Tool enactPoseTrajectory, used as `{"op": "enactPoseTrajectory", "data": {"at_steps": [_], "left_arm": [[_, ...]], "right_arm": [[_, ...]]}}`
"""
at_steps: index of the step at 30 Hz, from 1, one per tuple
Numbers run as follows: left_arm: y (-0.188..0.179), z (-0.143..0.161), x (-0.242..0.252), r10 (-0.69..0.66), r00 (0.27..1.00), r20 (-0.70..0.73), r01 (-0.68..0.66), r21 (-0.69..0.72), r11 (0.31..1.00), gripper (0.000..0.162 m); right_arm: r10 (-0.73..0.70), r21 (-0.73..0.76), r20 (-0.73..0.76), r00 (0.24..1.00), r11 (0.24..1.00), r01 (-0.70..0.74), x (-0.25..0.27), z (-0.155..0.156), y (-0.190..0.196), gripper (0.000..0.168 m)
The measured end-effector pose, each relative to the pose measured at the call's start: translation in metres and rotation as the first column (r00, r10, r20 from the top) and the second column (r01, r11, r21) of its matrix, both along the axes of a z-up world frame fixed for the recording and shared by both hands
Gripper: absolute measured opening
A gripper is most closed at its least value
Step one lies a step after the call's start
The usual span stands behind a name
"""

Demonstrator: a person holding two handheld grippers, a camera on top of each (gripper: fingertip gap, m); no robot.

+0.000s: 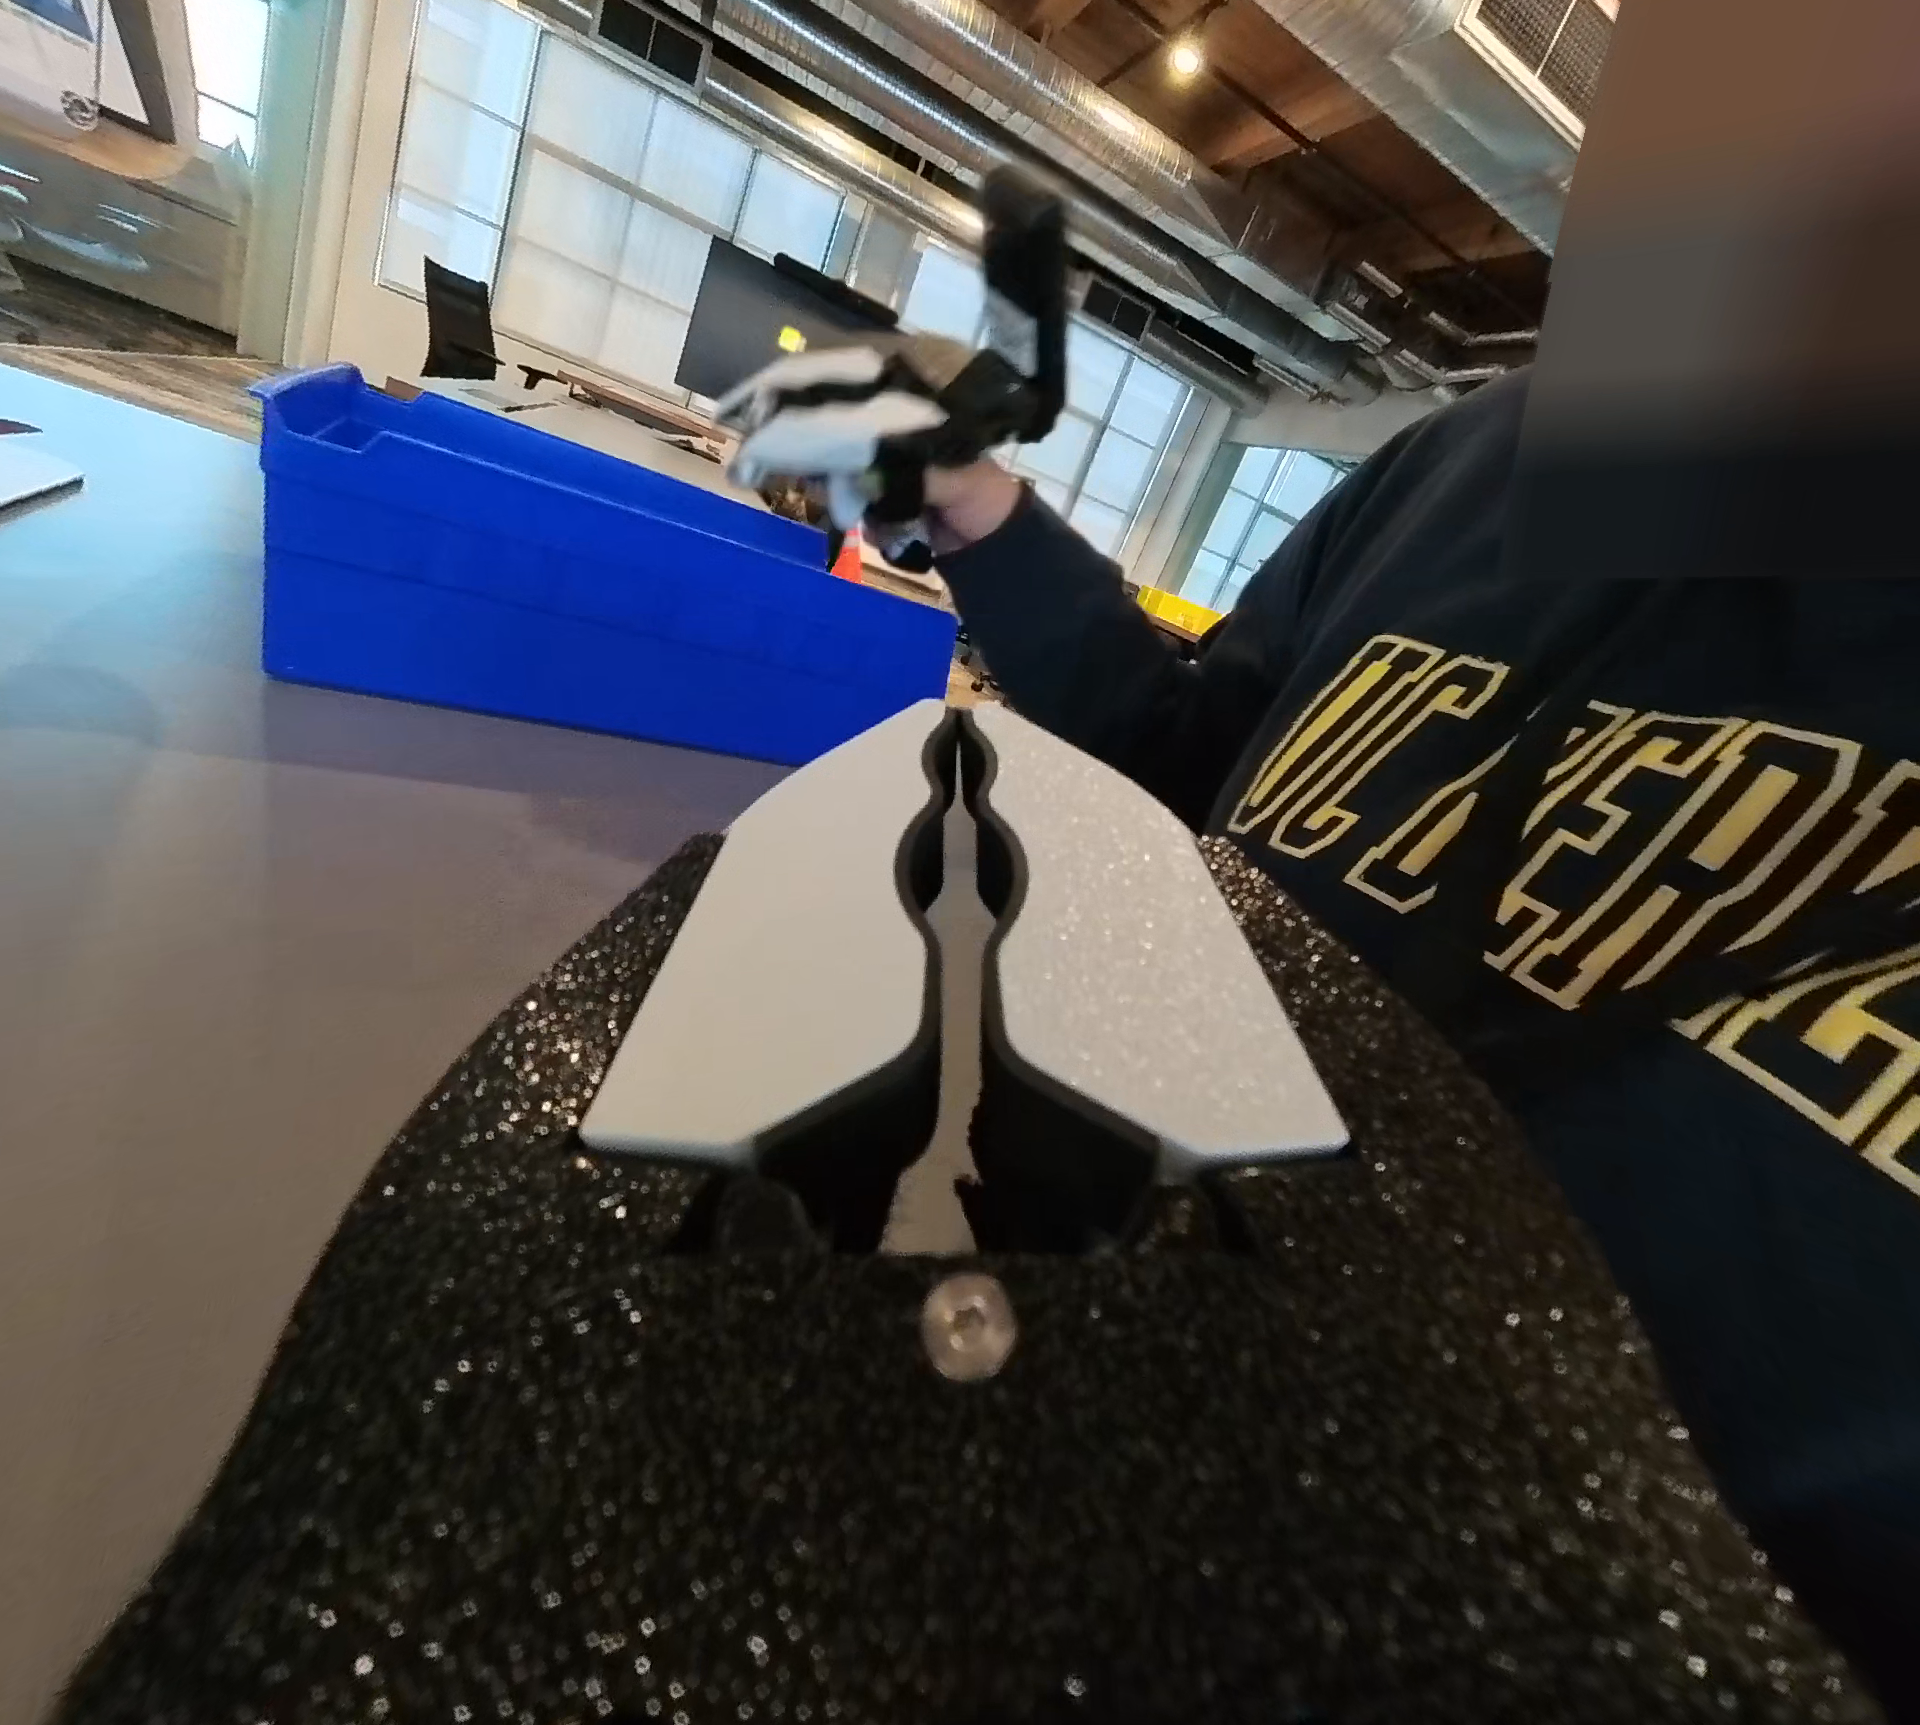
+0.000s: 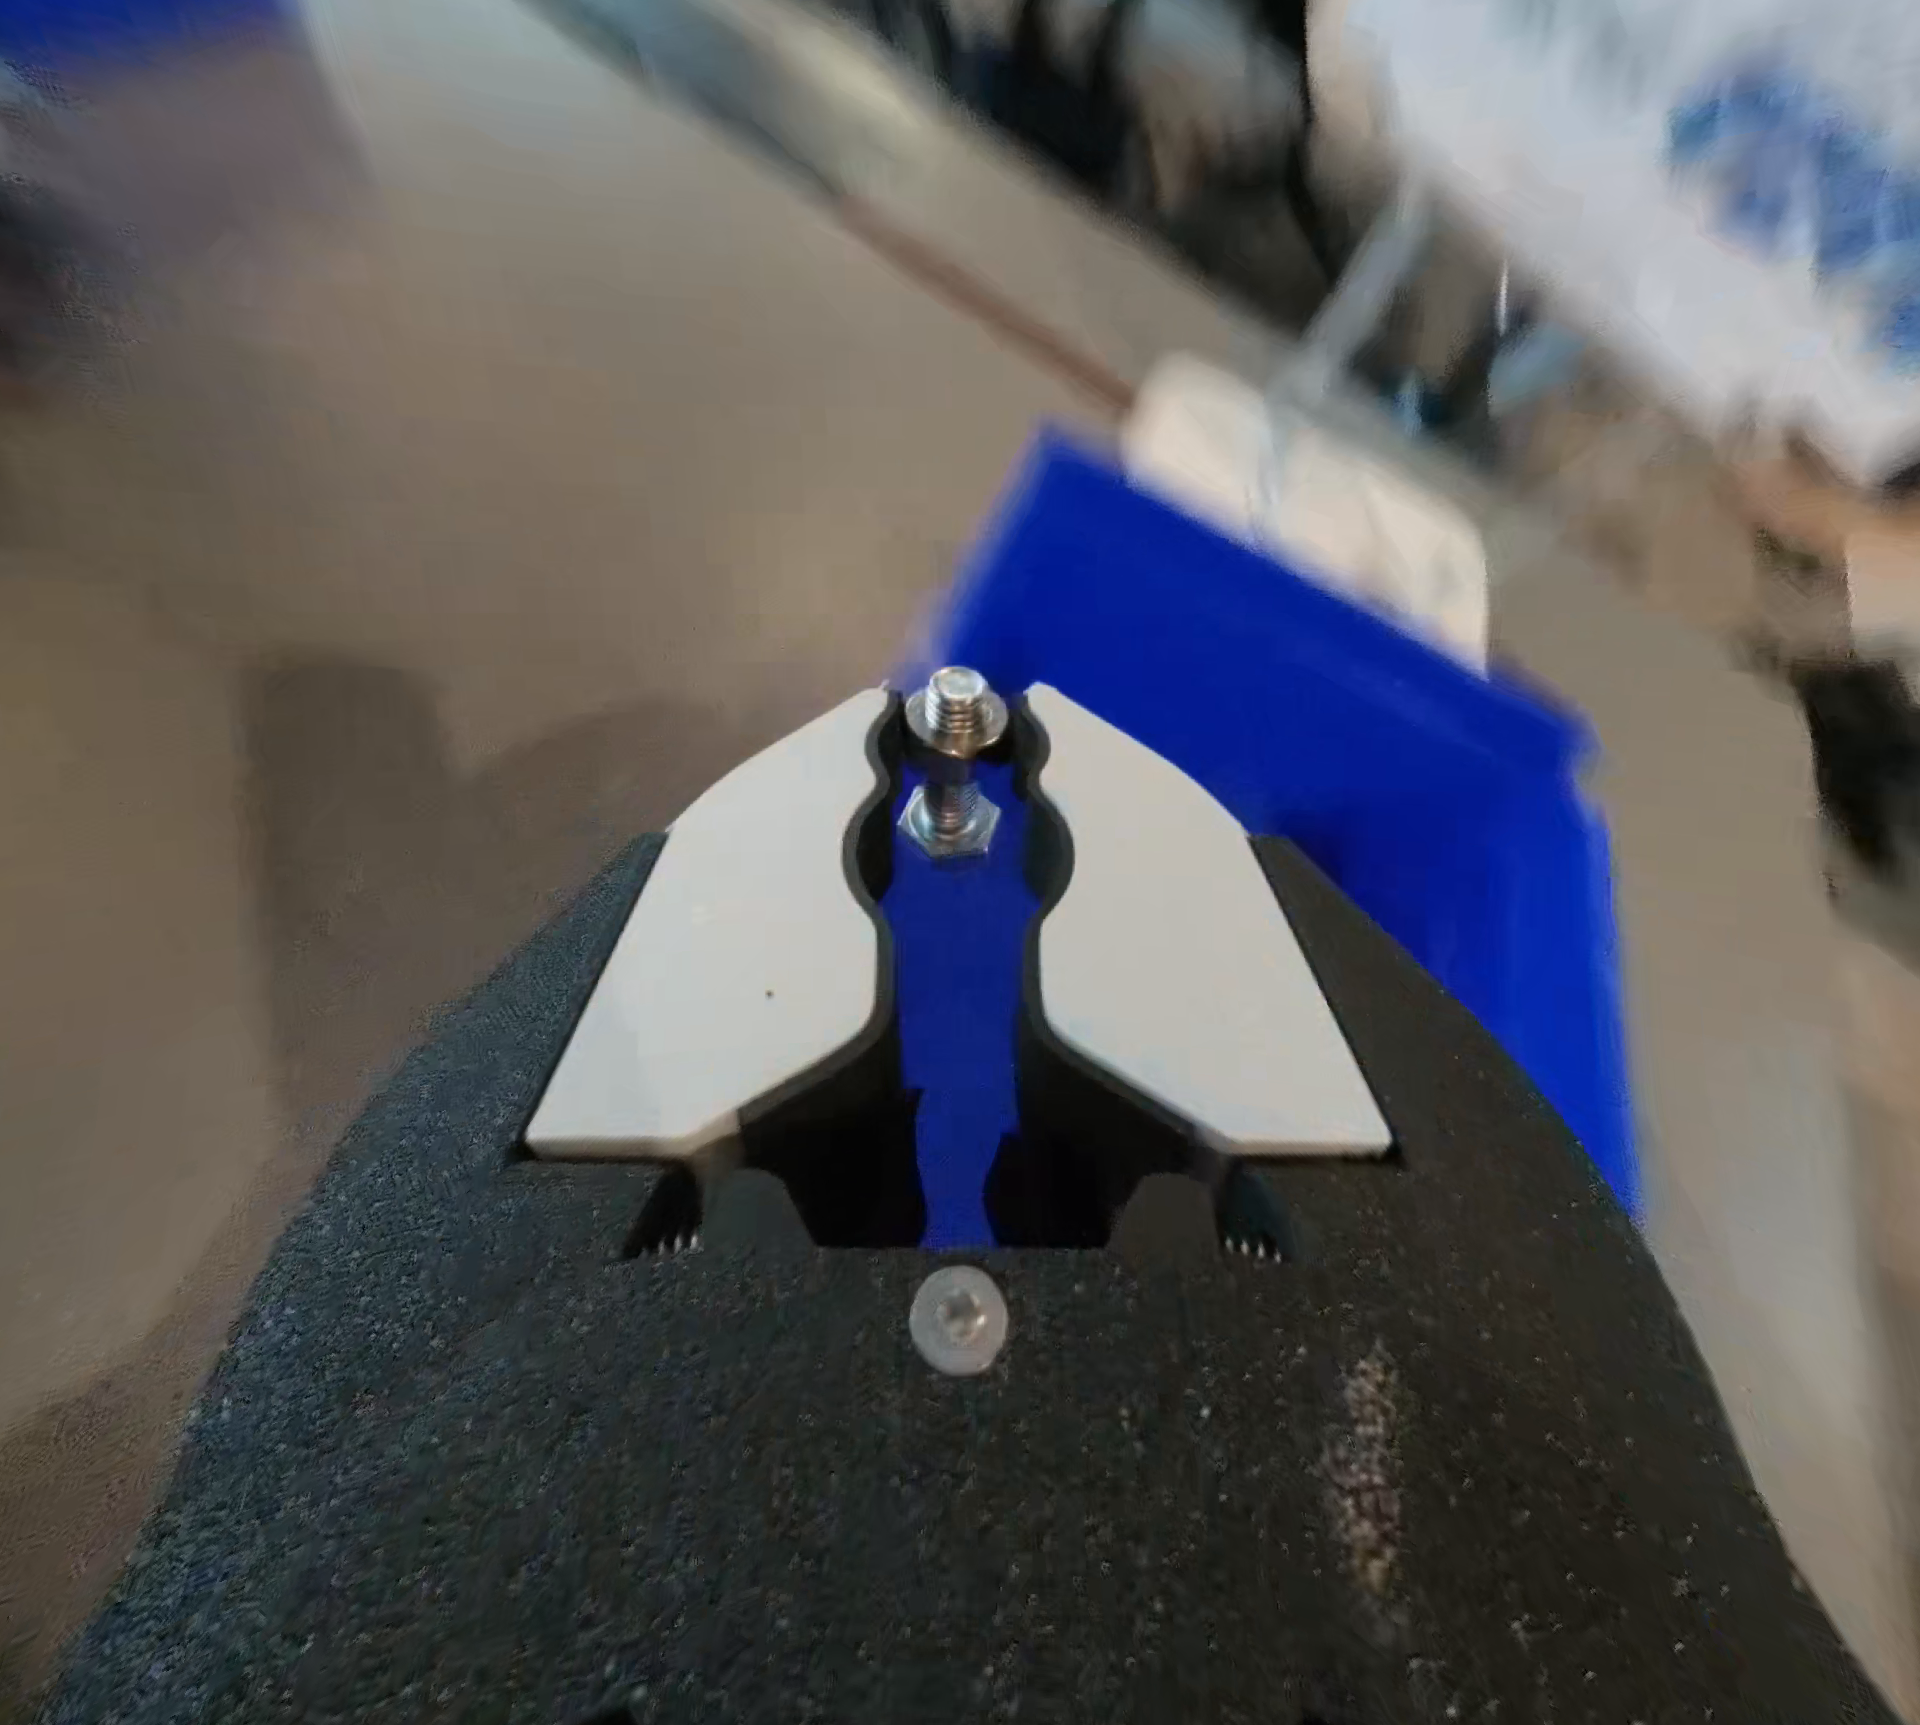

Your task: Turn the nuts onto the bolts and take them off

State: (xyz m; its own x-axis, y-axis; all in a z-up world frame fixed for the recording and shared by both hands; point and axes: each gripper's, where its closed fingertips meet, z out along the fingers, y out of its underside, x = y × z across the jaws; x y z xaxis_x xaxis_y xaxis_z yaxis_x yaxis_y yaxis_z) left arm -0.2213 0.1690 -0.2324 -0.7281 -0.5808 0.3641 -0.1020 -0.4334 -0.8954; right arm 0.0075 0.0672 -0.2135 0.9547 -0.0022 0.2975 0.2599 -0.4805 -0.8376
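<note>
In the right wrist view my right gripper (image 2: 954,725) is shut on a silver flanged nut (image 2: 954,717) threaded near the end of a silver bolt (image 2: 943,792). The bolt's hex head (image 2: 945,832) sits between the fingers, closer to the camera. The gripper hangs above a blue bin (image 2: 1247,740), and the view is motion-blurred. In the left wrist view my left gripper (image 1: 958,725) is shut, its fingertips together with nothing showing between them, low over the grey table (image 1: 312,896). The right gripper (image 1: 758,428) shows there too, blurred and raised in a hand.
A blue bin (image 1: 582,574) stands on the table ahead of the left gripper. A person in a dark sweatshirt (image 1: 1558,844) fills the right side of the left wrist view. A laptop corner (image 1: 31,486) lies at the far left. The tips of one gripper are about 25 cm away from the tips of the other.
</note>
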Motion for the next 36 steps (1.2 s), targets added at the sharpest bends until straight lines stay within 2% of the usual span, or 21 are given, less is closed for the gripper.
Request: {"op": "enactPoseTrajectory", "data": {"at_steps": [3,7,10,13,15,17,19,22,23,25,26,28,32,34,36], "left_arm": [[0.000,-0.001,0.000,0.001,1.000,-0.002,-0.001,0.003,1.000,0.000],[-0.003,-0.002,-0.001,0.000,1.000,0.002,0.000,0.016,1.000,0.000],[-0.004,-0.003,-0.002,-0.002,1.000,0.001,0.001,0.025,1.000,0.000],[-0.003,-0.005,-0.003,-0.002,1.000,0.000,0.002,0.019,1.000,0.000],[-0.001,-0.005,-0.004,0.000,1.000,-0.001,0.000,0.011,1.000,0.000],[0.001,-0.007,-0.004,0.006,1.000,-0.003,-0.006,0.006,1.000,0.000],[0.002,-0.008,-0.004,0.009,1.000,-0.006,-0.009,0.006,1.000,0.000],[0.003,-0.010,-0.003,0.008,1.000,-0.012,-0.008,0.012,1.000,0.000],[0.003,-0.010,-0.002,0.007,1.000,-0.012,-0.007,0.014,1.000,0.000],[0.004,-0.009,-0.002,0.010,1.000,-0.012,-0.010,0.019,1.000,0.000],[0.003,-0.008,-0.003,0.015,1.000,-0.011,-0.015,0.020,1.000,0.000],[0.003,-0.008,-0.005,0.027,1.000,-0.011,-0.027,0.018,0.999,0.000],[0.005,-0.007,-0.006,0.055,0.998,-0.006,-0.054,0.022,0.998,0.000],[0.005,-0.008,-0.006,0.064,0.998,-0.004,-0.063,0.027,0.998,0.000],[0.006,-0.008,-0.005,0.067,0.998,-0.007,-0.067,0.026,0.997,0.000]], "right_arm": [[-0.060,-0.246,-0.031,0.998,0.968,0.051,0.030,-0.051,-0.026,0.019],[-0.152,-0.535,-0.196,0.969,0.844,0.024,0.037,-0.108,-0.053,0.019],[-0.179,-0.628,-0.184,0.967,0.778,0.025,0.040,-0.128,-0.057,0.019],[-0.189,-0.626,-0.209,0.959,0.779,0.017,0.039,-0.131,-0.051,0.019],[-0.216,-0.628,-0.249,0.944,0.778,0.012,0.038,-0.129,-0.050,0.032],[-0.253,-0.591,-0.240,0.937,0.804,0.066,0.045,-0.116,-0.049,0.035],[-0.300,-0.507,-0.185,0.936,0.845,0.171,0.052,-0.087,-0.047,0.036],[-0.311,-0.210,-0.127,0.942,0.936,0.281,0.040,-0.019,-0.025,0.025],[-0.246,-0.093,-0.154,0.957,0.968,0.234,0.021,0.002,-0.010,0.019],[0.050,0.055,-0.247,0.968,0.998,-0.038,-0.048,0.023,0.024,0.014],[0.188,0.086,-0.296,0.937,0.982,-0.170,-0.083,0.021,0.039,0.013],[0.350,0.143,-0.350,0.869,0.937,-0.319,-0.132,0.006,0.068,0.016],[0.436,0.235,-0.381,0.815,0.899,-0.370,-0.171,-0.046,0.117,0.019],[0.472,0.217,-0.429,0.770,0.882,-0.419,-0.186,-0.067,0.121,0.017],[0.510,0.262,-0.430,0.745,0.860,-0.437,-0.193,-0.069,0.119,0.018]]}}
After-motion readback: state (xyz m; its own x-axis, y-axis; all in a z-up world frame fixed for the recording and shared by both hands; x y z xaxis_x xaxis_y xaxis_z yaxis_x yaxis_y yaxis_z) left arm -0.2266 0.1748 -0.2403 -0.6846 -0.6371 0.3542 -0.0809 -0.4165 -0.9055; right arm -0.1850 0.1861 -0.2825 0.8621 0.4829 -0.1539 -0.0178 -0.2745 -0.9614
